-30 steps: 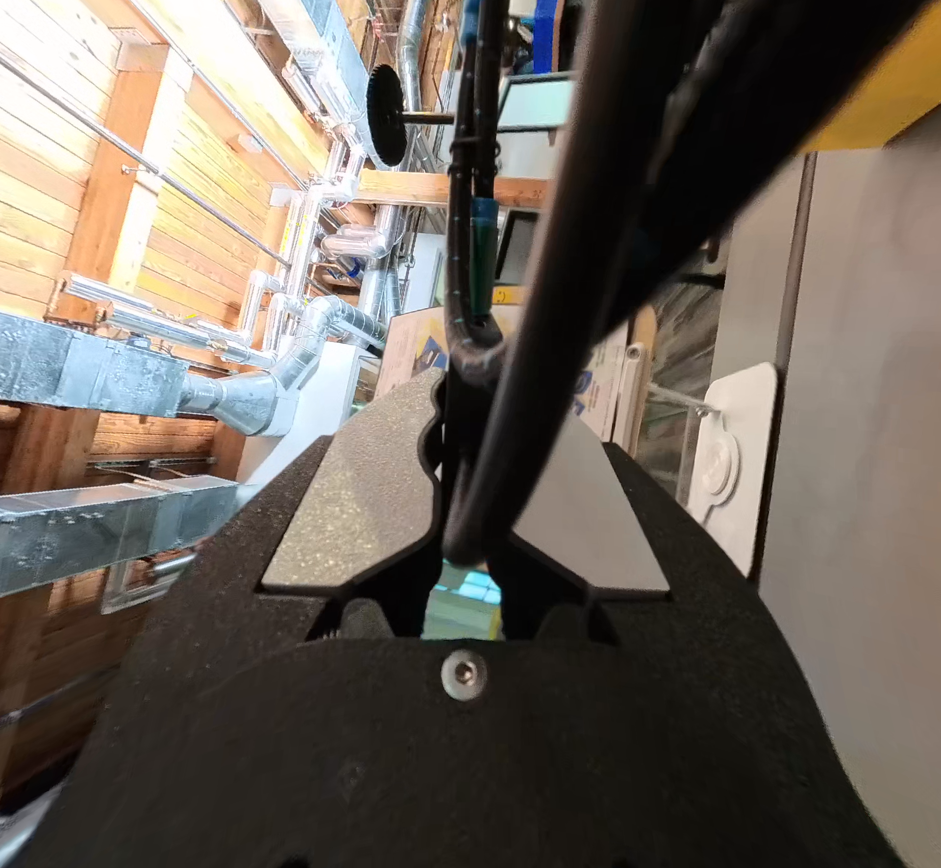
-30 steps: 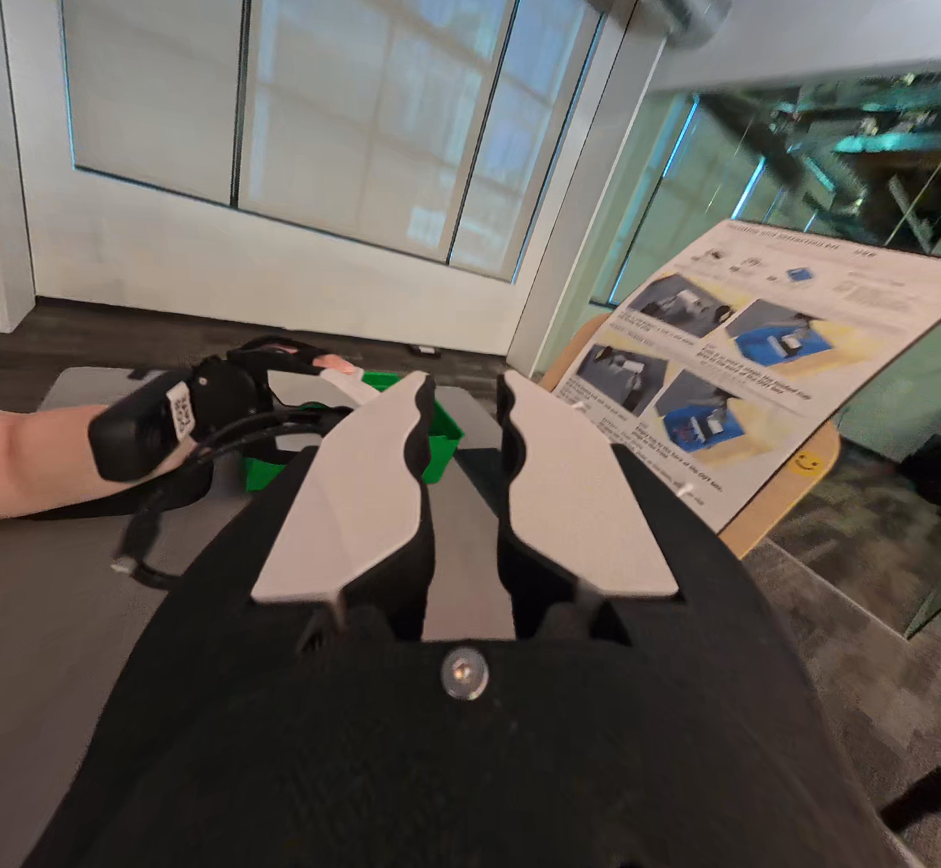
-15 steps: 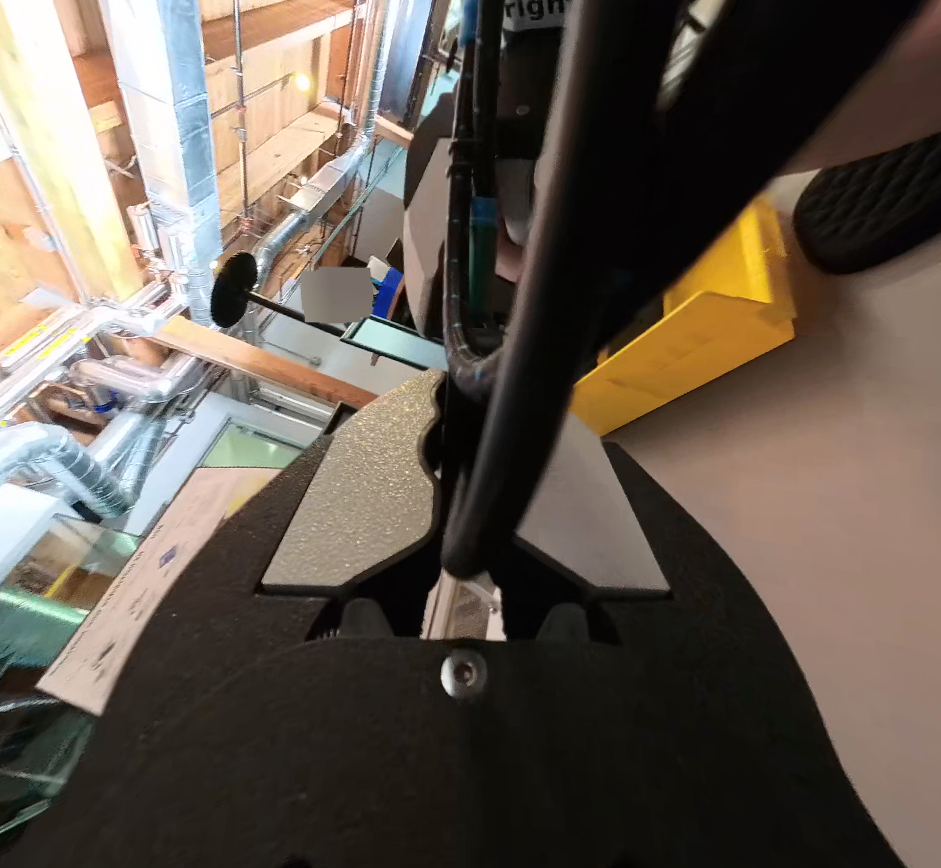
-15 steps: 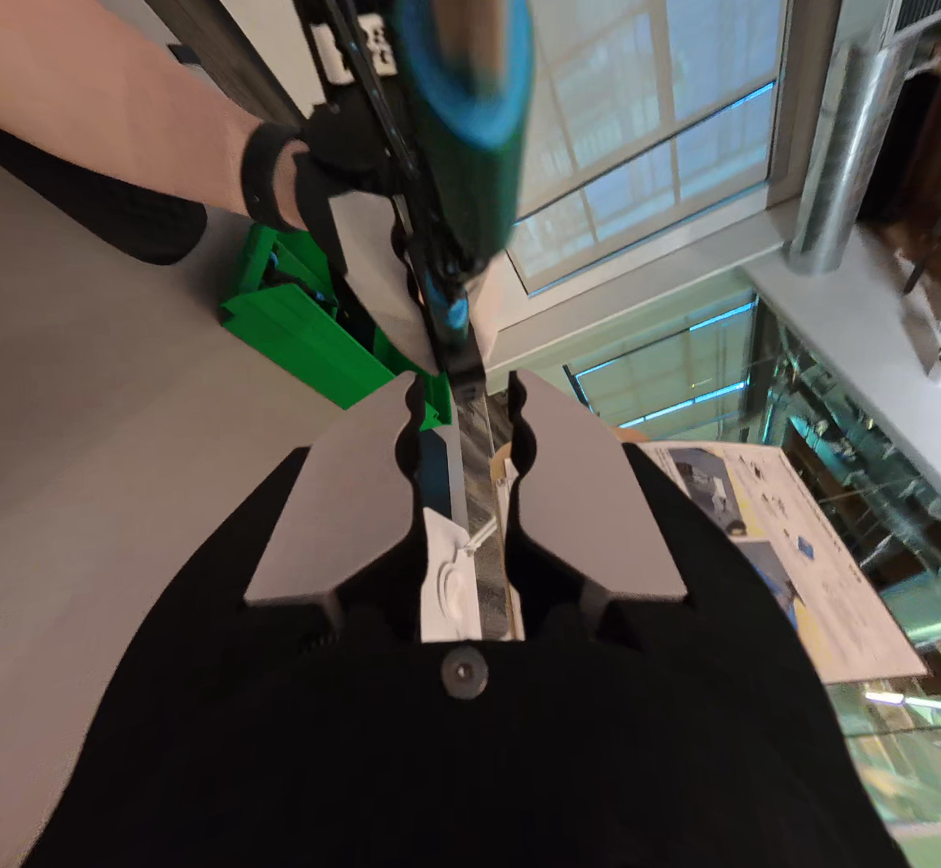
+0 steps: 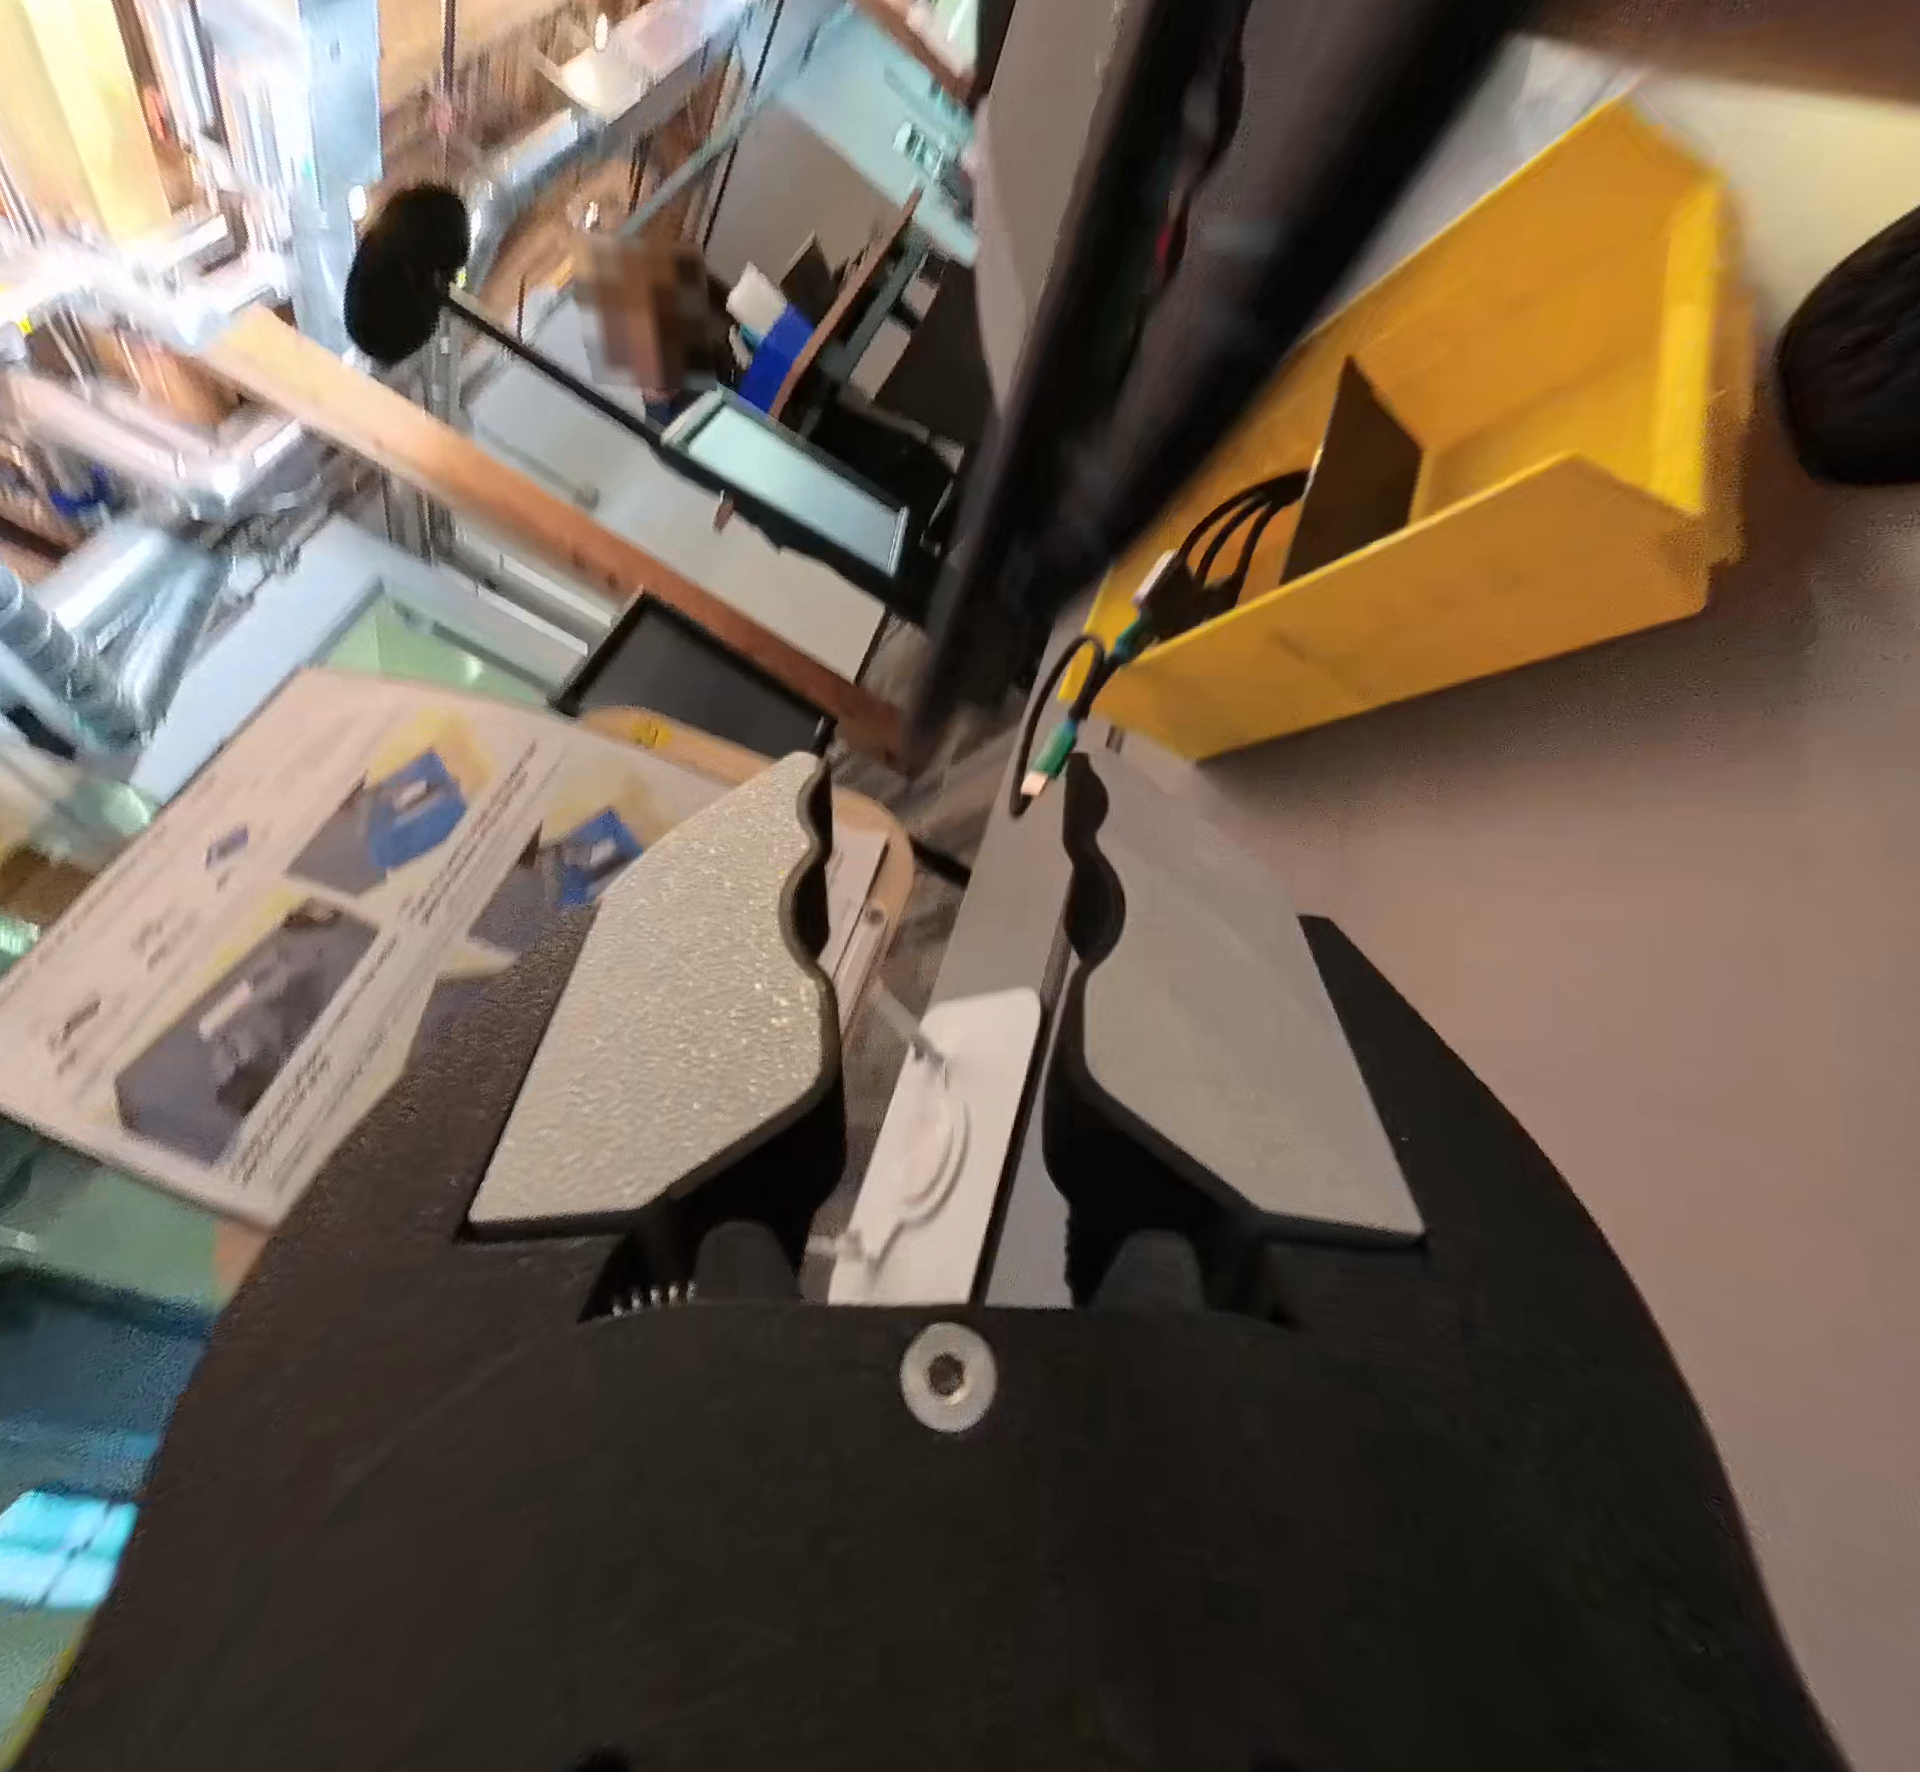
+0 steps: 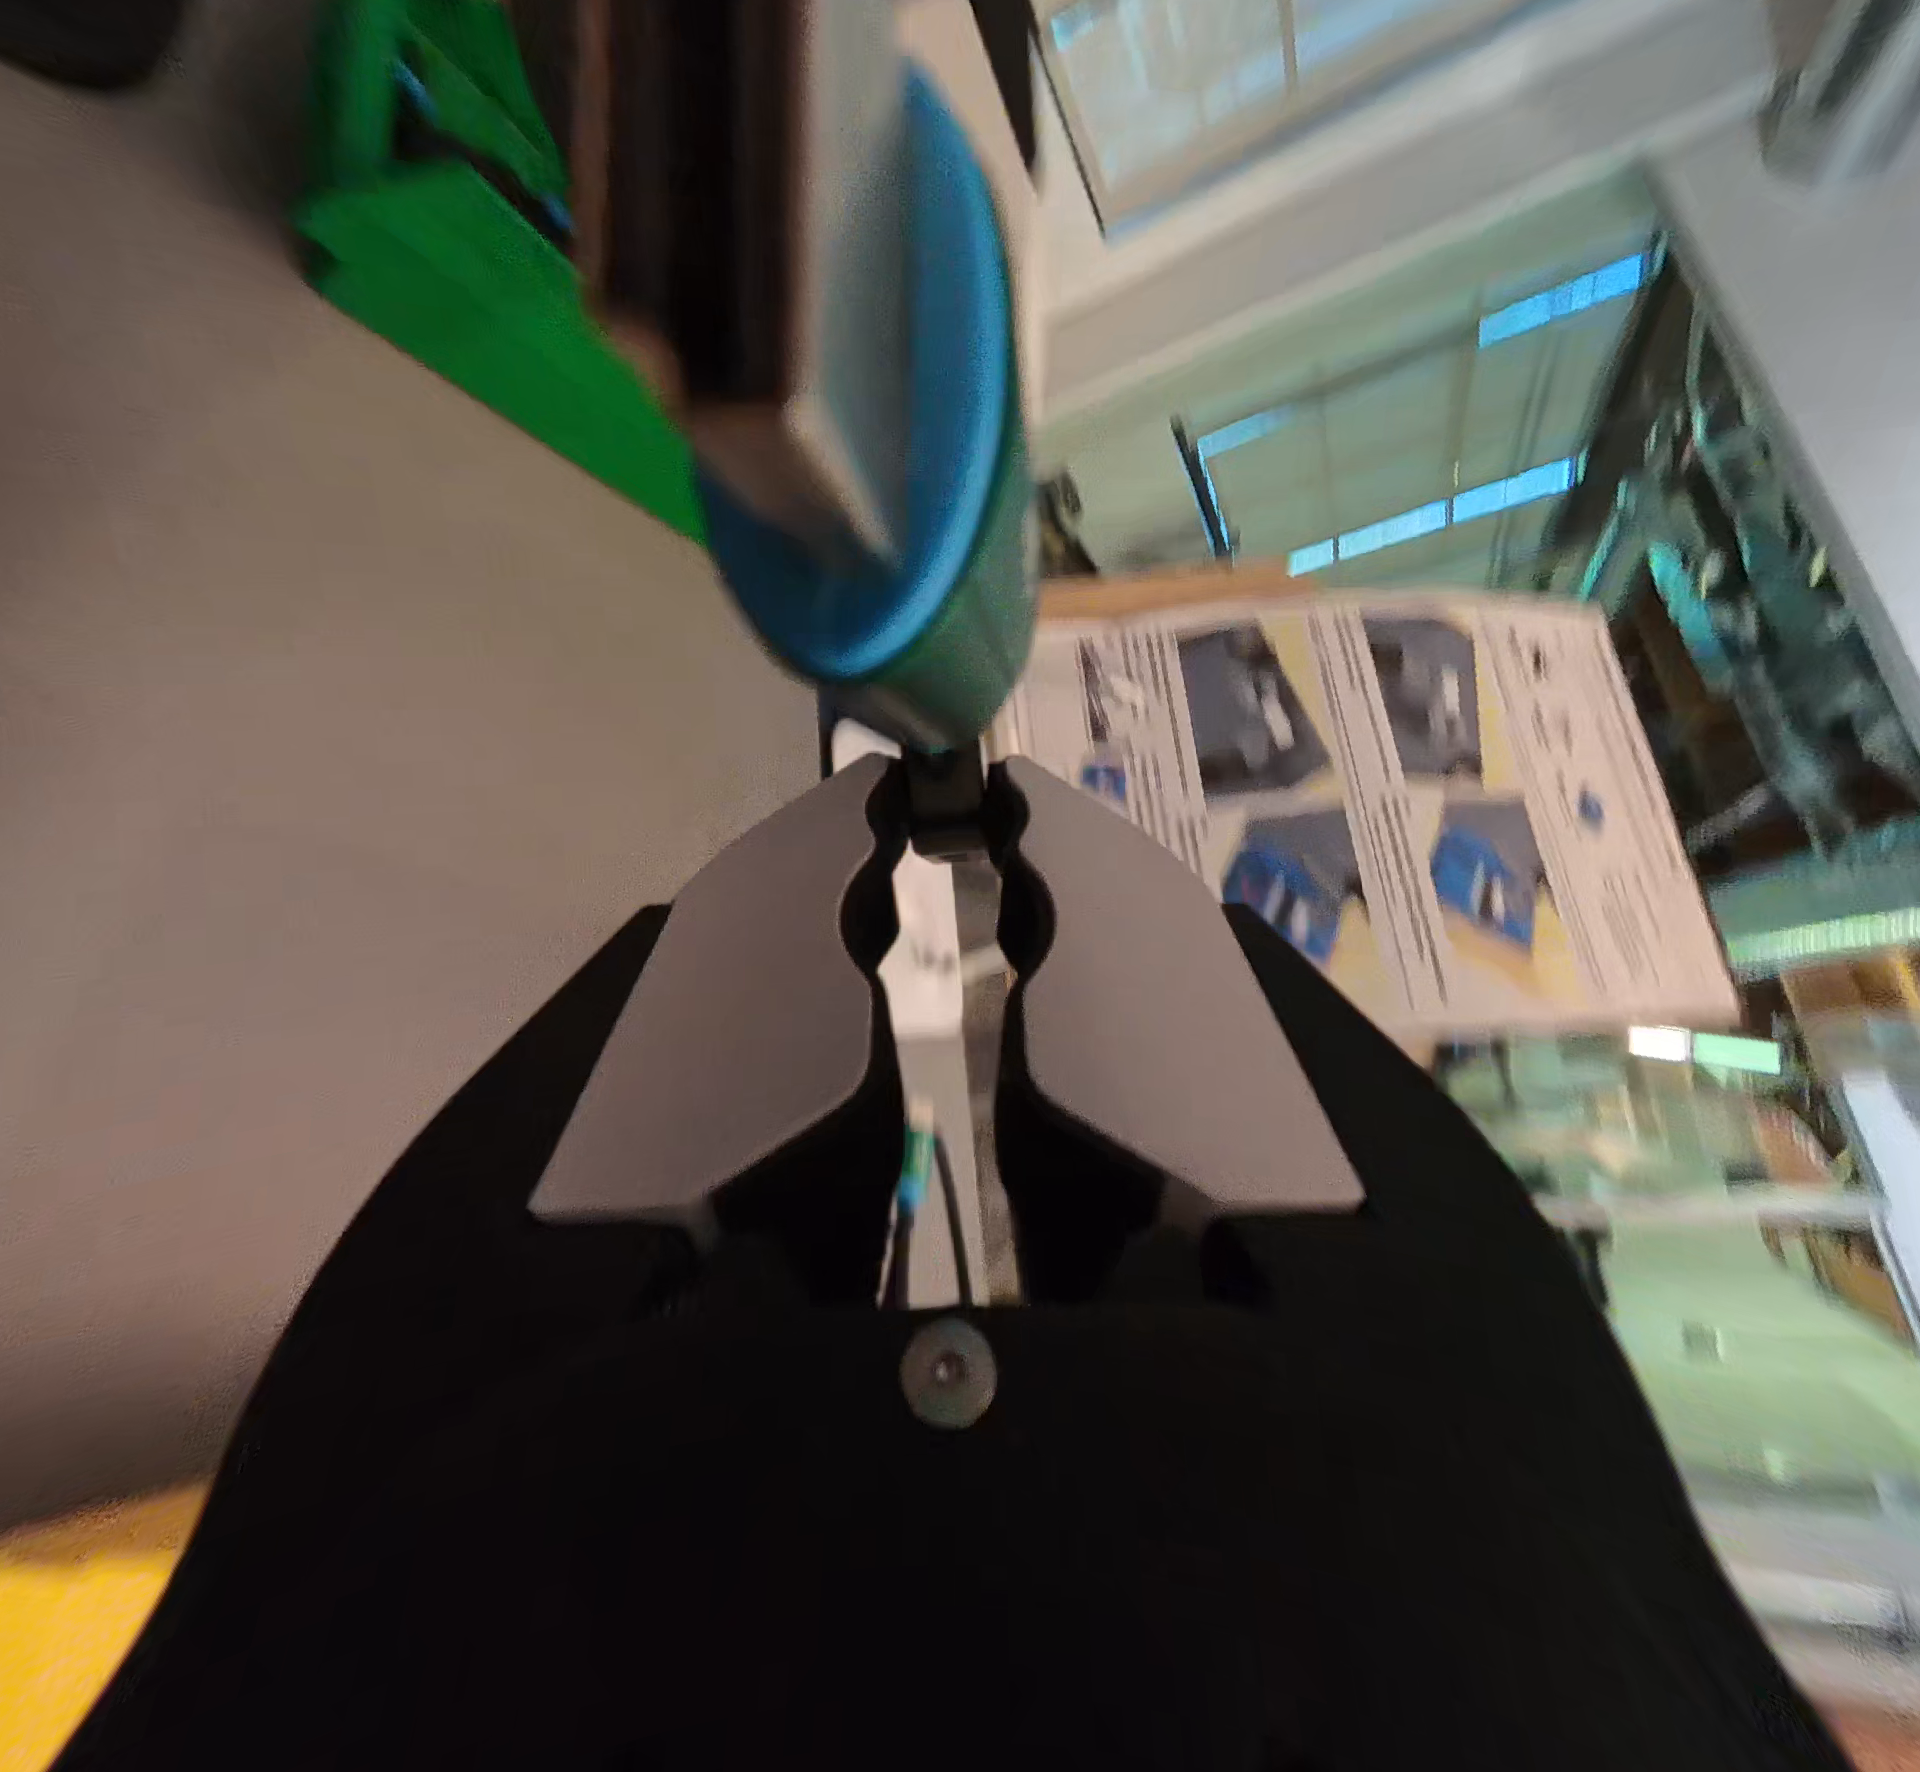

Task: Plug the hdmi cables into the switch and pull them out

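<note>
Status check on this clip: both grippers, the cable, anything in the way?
Left gripper open, empty. Right gripper shut on black cable plug. More cables in yellow bin. Switch not seen.

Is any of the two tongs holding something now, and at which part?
The right tongs are shut on a cable's black connector end, pinched at their tips; blur hides which kind. The left tongs are open and hold nothing.
</note>
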